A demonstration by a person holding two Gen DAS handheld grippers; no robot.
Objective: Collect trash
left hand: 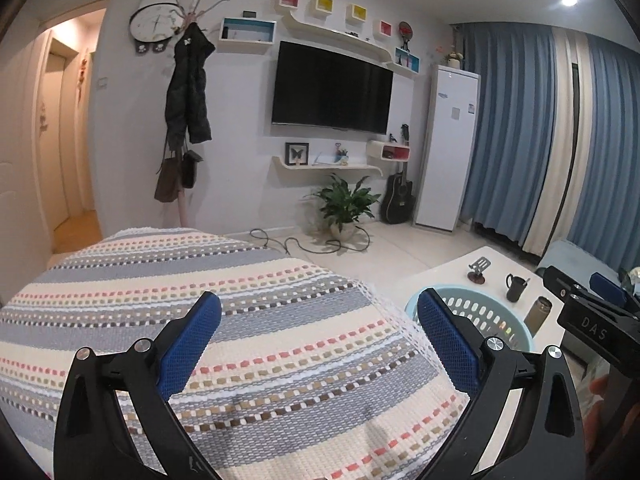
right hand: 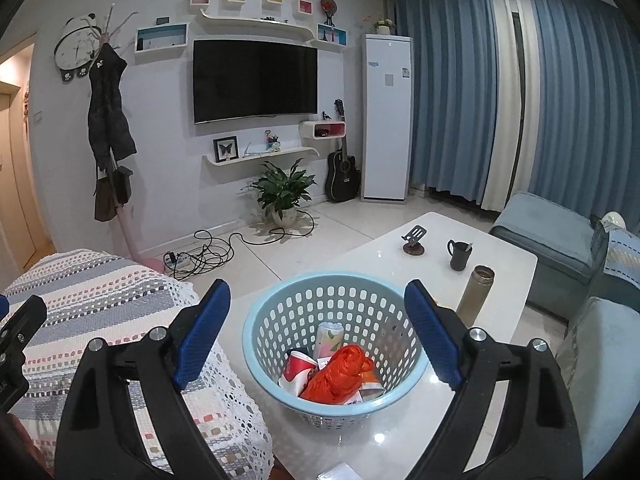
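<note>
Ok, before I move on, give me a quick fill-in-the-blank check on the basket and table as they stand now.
1. The orange plastic bag lies inside the light blue ____.
2. The basket stands on the white ____.
3. On the table, the black mug stands farther from the camera than the metal ____.
4. Nothing is between the pads of the right gripper; its jaws are ____.

Missing words: basket; table; flask; open

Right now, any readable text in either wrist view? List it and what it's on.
"DAS": on the right gripper, seen from the left wrist.
Blue logo and stickers on the white air conditioner: too small to read.
White mark on the black coat: blurred.
Basket trash print: unreadable.
</note>
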